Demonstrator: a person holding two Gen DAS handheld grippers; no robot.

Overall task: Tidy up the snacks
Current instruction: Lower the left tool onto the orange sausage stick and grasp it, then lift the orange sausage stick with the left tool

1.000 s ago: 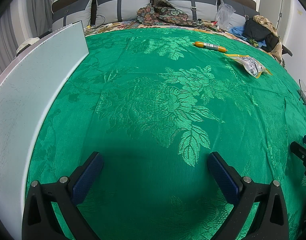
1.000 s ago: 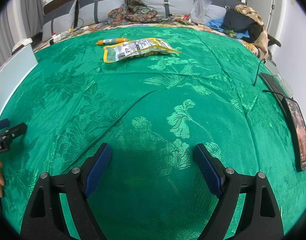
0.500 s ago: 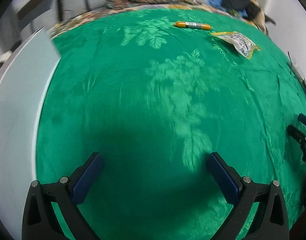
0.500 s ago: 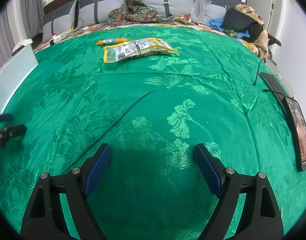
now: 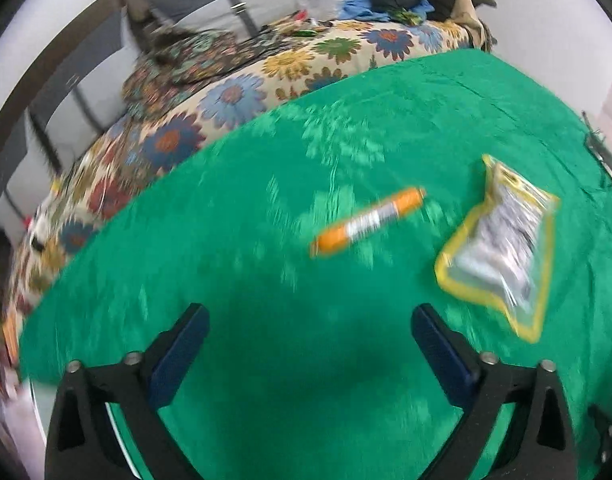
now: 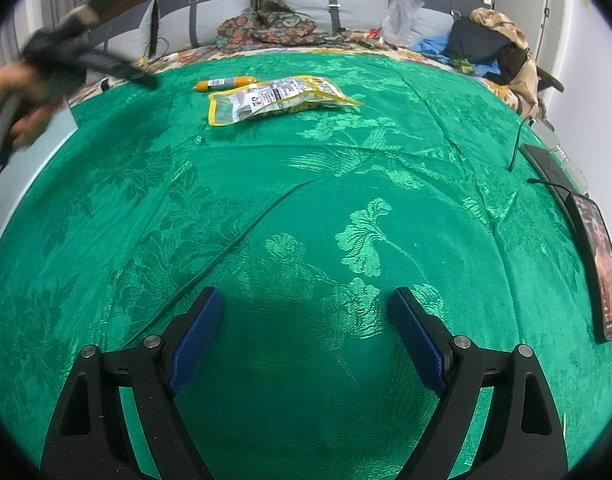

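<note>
The sausage (image 5: 368, 222) lies on the green cloth (image 5: 265, 240), at about 1 o'clock from the left gripper (image 5: 308, 356). The bag (image 5: 502, 244) lies just beside it, at 2 o'clock. Neither snack looks picked up, so I think the job has barely begun and both are left to sort.

The left gripper's jaws are wide apart and hold nothing. The right gripper (image 6: 306, 338) is the same, far back from the snacks, which sit at its 11 o'clock.

Only the right view shows the phone (image 6: 604, 268) at 3 o'clock and the hand (image 6: 15, 108) at 10 o'clock. The left view is blurry.
</note>
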